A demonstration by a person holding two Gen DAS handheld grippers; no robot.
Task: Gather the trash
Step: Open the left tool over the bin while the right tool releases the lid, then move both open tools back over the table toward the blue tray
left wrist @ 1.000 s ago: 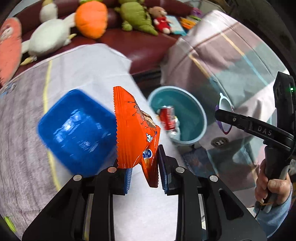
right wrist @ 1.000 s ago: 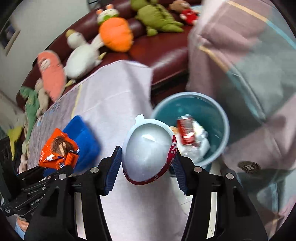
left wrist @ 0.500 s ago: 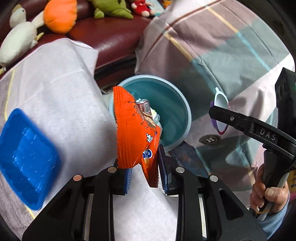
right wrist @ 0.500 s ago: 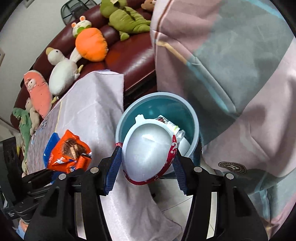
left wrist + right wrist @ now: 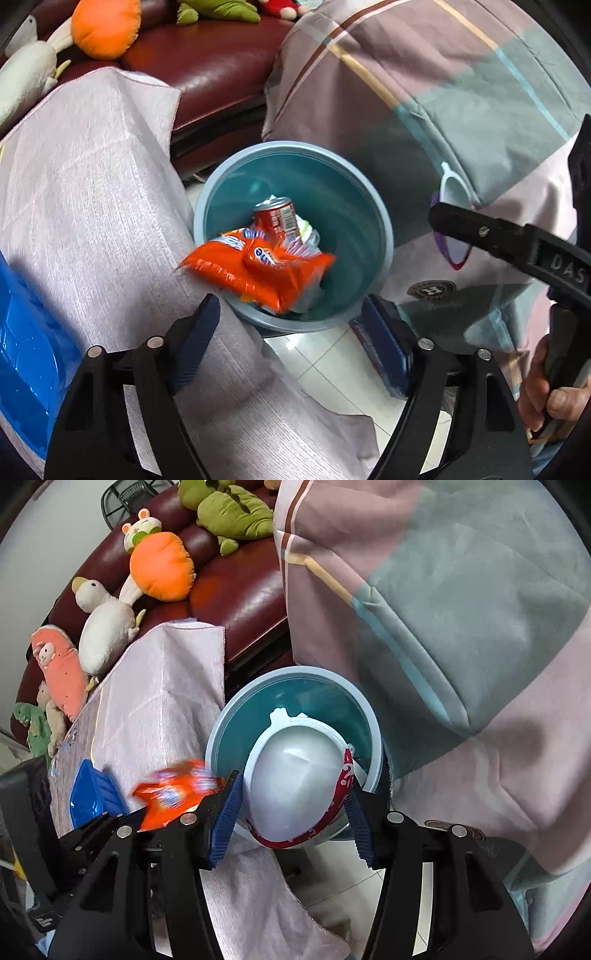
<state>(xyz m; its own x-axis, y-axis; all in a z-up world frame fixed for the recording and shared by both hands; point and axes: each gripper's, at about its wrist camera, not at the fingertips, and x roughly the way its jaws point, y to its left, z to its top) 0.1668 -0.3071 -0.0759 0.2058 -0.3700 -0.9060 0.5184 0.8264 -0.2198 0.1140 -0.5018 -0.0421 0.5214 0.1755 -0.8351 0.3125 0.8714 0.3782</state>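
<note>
The left gripper [image 5: 291, 328] has its two blue-padded fingers spread wide and holds nothing; the right gripper [image 5: 291, 814] is clamped on a white plastic bowl with a red patterned rim [image 5: 295, 779], its ribbed blue pads pressing both sides of the bowl; the hollow of the bowl faces the camera and looks bare.

Just beyond the left fingers, the orange foil snack bag [image 5: 258, 269] is blurred and free of the pads; it lies across the near rim of the round teal plastic bin [image 5: 369, 229], partly over the opening; whether it touches the rim I cannot tell. Inside the bin there is a red drink can [image 5: 277, 219] lying against some pale crumpled wrappers [image 5: 306, 232]; the bag hides part of them. In the right wrist view the bowl is in front of the bin's opening and covers most of what is in the bin.

At the left of the bin hangs the edge of a pale pink woven tablecloth [image 5: 92, 203]; on it, near the left gripper, rests a shiny blue plastic tray [image 5: 26, 350]. At the right of the bin stands a pink and grey plaid fabric [image 5: 424, 92]. Farther back is a dark red leather sofa [image 5: 214, 66] with plush toys on it, among them an orange carrot-shaped plush [image 5: 160, 570] and a white duck plush [image 5: 103, 627].
</note>
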